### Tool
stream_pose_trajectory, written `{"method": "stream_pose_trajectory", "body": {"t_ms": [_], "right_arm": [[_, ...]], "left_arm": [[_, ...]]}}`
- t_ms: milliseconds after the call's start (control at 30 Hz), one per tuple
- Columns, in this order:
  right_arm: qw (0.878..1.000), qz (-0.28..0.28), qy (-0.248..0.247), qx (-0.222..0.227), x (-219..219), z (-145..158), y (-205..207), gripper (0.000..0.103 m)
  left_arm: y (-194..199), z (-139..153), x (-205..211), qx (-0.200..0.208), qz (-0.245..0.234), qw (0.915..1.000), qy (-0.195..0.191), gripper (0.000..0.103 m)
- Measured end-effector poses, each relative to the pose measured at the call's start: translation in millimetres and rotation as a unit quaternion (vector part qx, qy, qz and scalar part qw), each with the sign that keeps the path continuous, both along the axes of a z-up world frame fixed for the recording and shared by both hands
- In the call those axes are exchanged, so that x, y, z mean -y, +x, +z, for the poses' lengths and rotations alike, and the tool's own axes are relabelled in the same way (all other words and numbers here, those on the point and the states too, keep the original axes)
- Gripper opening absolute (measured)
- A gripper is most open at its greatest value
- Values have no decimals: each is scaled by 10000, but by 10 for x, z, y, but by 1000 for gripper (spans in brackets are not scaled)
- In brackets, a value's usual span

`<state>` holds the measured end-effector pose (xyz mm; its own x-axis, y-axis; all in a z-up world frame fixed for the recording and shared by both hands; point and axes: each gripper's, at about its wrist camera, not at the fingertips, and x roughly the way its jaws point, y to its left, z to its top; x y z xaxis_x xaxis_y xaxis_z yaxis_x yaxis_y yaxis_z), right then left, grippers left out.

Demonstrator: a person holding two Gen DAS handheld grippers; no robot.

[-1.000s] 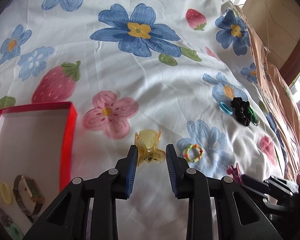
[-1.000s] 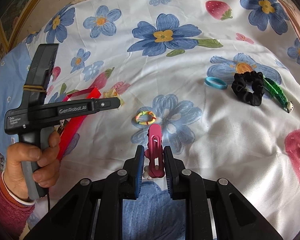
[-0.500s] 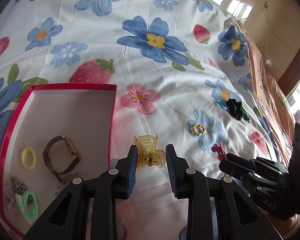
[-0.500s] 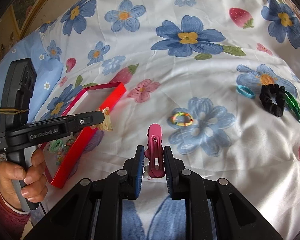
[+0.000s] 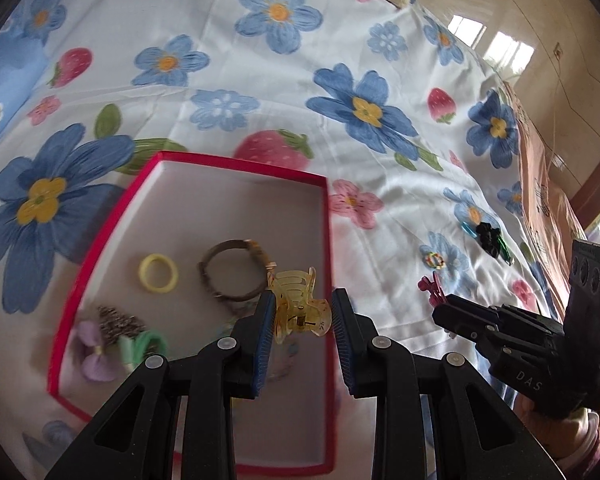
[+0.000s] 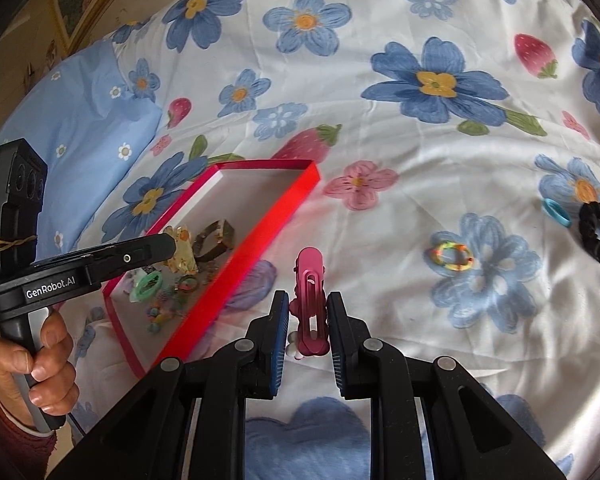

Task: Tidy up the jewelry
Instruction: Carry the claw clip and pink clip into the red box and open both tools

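While clamped in left gripper (image 5: 303, 316): yellow claw clip (image 5: 299, 307) above red box (image 5: 327, 264).

Red box (image 5: 100, 256), yellow claw clip (image 5: 300, 308), pink clip (image 6: 310, 300), blue-flowered sheet (image 5: 380, 208).

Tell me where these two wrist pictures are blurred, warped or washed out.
Left wrist view: the red box and its contents smear with motion blur, the yellow claw clip stays sharp, bright window reflections glare on the floor at top right. Right wrist view: sharper overall, the bedsheet bows with fisheye distortion, dark vignette in the corners.
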<state>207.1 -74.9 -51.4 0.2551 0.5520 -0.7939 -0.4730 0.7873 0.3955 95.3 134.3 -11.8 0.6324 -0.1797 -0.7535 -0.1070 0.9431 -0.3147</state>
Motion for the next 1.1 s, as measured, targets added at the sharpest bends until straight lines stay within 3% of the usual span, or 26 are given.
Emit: {"method": "stream_pose_trajectory", "body": {"t_ms": [500,1100], "right_arm": [[9977,657,161,42,-794,50,-89,19],[9930,1164,-136,-171,-1340,-261,-111,19]], "left_arm": [[-365,72,-549,11,573,9983,42,27],[-74,-395,-841,-414,778,9960,127,27]]}}
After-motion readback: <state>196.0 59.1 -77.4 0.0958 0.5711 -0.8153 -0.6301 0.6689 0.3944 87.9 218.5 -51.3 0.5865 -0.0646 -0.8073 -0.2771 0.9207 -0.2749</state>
